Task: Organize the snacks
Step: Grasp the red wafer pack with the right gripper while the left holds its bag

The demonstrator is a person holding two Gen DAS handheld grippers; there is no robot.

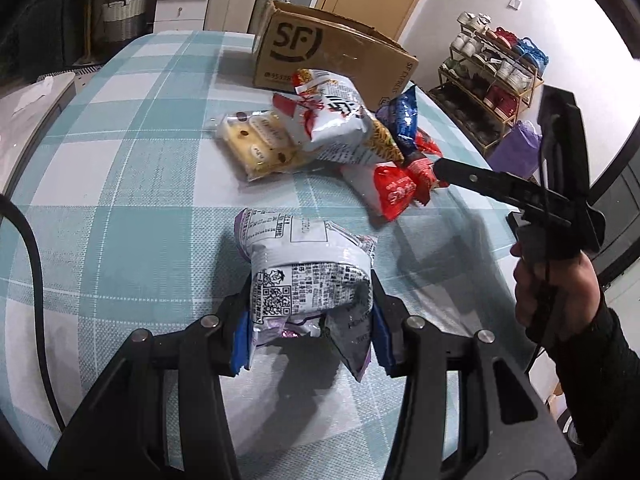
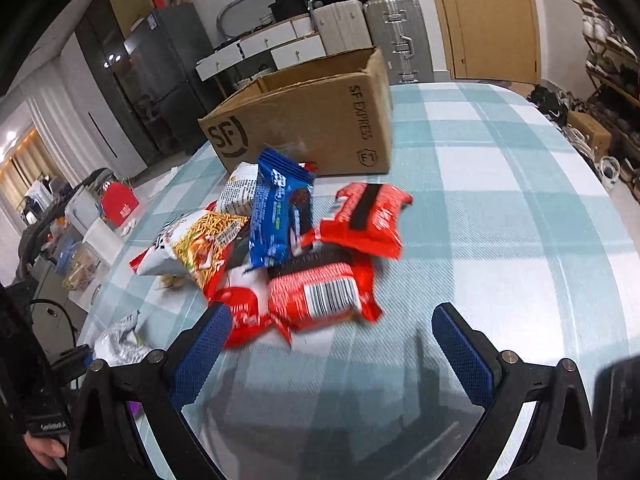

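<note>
The left gripper is clamped on a white/purple snack bag, w/ both blue pads pressed into its sides; the bag is squeezed narrow at the grip and its far end lies on the teal-and-white checked tablecloth.

The right gripper is held w/ jaws spread wide, nothing between them, low over the cloth just short of the snack pile. Nearest its left finger a red wrapper w/ barcode is seen, partly blurred. Behind it a blue cookie pack is propped upright, a second red pack is lying to the right, and a white noodle-snack bag to the left.

In the left wrist view a clear pack of yellow cakes is seen at the pile's left edge, touching the white bag above it. An open SF Express cardboard box is standing just behind the pile. A shoe rack is visible by the wall, well apart from the table.
</note>
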